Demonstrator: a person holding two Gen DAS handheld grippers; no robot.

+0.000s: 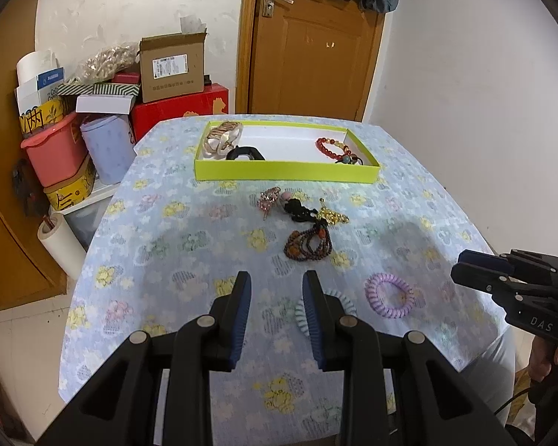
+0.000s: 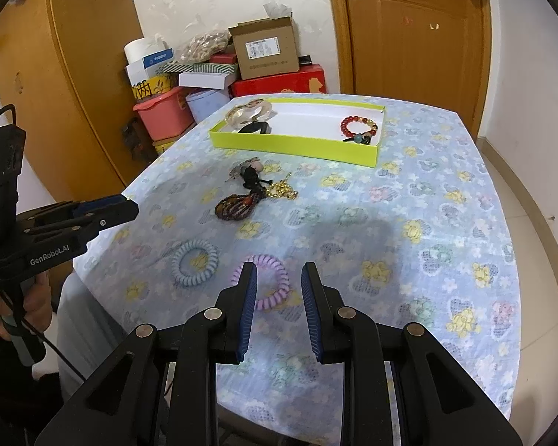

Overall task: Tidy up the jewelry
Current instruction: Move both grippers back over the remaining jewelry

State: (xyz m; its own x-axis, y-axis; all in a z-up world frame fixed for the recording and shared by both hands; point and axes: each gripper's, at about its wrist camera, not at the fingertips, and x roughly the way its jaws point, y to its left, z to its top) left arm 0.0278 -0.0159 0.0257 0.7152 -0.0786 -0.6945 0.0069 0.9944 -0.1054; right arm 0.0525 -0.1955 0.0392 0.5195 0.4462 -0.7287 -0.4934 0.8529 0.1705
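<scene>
Room: white walls, a wooden door (image 1: 308, 37) behind the table, boxes and tubs stacked at the left corner (image 1: 104, 104).
Surface, left wrist view: floral blue tablecloth (image 1: 175, 238) covering the table.
Tray, left wrist view: lime-green tray (image 1: 286, 173) at the far end, holding a gold-toned bangle (image 1: 223, 135) and a black piece (image 1: 244, 153) at its left, a red bead bracelet (image 1: 333, 146) at its right.
Loose jewelry, left wrist view: a pink clip (image 1: 269, 199), black cord, gold chain (image 1: 331, 216) and dark bead strands (image 1: 308, 245) lie clustered mid-table, in front of the tray.
Hair ties, left wrist view: purple coil tie (image 1: 389, 294) near the front edge; pale blue coil tie (image 1: 325, 310) partly hidden behind one finger.
Left gripper (image 1: 277, 308): jaws apart, holding nothing, above the cloth.
Right gripper, left wrist view (image 1: 465, 264): enters from the right edge; I cannot tell its opening here.
Right wrist view, right gripper (image 2: 279, 304): jaws apart, empty; purple coil tie (image 2: 262, 284) lies on the cloth behind the left finger.
Right wrist view, other items: blue coil tie (image 2: 195, 262) beside it to the left; bead cluster (image 2: 241, 202) mid-table; tray (image 2: 290, 145) beyond.
Right wrist view, left gripper (image 2: 124, 206): at the left edge, seen side-on.
</scene>
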